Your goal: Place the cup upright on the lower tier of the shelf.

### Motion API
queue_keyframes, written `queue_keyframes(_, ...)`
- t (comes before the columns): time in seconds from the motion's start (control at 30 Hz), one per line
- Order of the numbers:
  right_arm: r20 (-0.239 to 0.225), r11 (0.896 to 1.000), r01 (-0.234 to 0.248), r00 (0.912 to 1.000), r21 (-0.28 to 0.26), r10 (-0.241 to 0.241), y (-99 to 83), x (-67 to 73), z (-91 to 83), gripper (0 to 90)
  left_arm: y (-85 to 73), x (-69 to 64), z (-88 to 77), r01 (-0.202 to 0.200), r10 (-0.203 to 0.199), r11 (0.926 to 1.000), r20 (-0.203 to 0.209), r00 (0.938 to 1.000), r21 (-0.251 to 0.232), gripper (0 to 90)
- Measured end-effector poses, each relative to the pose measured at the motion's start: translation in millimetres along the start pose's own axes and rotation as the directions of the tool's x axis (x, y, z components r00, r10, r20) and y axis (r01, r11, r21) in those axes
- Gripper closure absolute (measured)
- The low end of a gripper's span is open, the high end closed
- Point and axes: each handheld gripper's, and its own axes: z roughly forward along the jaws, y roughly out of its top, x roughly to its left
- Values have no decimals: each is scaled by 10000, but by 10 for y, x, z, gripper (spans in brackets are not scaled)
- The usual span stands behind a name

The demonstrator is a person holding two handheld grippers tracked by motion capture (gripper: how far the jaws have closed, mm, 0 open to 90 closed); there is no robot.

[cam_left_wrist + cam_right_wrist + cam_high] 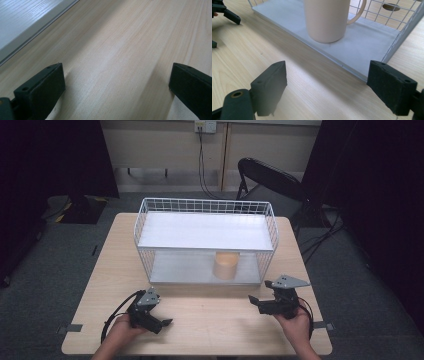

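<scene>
Two grippers rest low over the table [200,320], one in each of my hands, and both are empty. My left gripper [159,320] sits near the front left of the table, its jaws spread wide with only bare wood between them in the left gripper view; the rack's grey lower shelf [22,22] shows at the upper left there. My right gripper [256,302] is at the front right, jaws likewise wide apart and holding nothing. It points toward the mug [327,20], which stands upright on the lower shelf of the white wire rack [150,215], toward its right end and under the upper shelf. In the right gripper view the mug's handle [358,13] sticks out to the right, and the mug is well beyond my jaws, apart from them. My left gripper shows at that view's upper left [223,11].
</scene>
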Motion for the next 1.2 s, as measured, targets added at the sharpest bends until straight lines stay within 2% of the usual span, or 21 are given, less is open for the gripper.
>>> queue_keyframes(0.3, 112, 9999, 72, 9999, 77, -73, -101, -76, -75, 155, 0, 0, 0, 3, -3, 10000, 0, 10000, 0, 0)
queue_keyframes(0.67, 207, 9988, 390, 9990, 297, -396, -207, -137, -137, 159, 0, 0, 0, 3, -3, 10000, 1, 10000, 0, 0)
queue_keyframes(1.2, 314, 9974, 420, 9985, 592, -439, -434, -247, -190, 158, 0, 0, 0, 2, -2, 10000, -1, 10000, -1, 0)
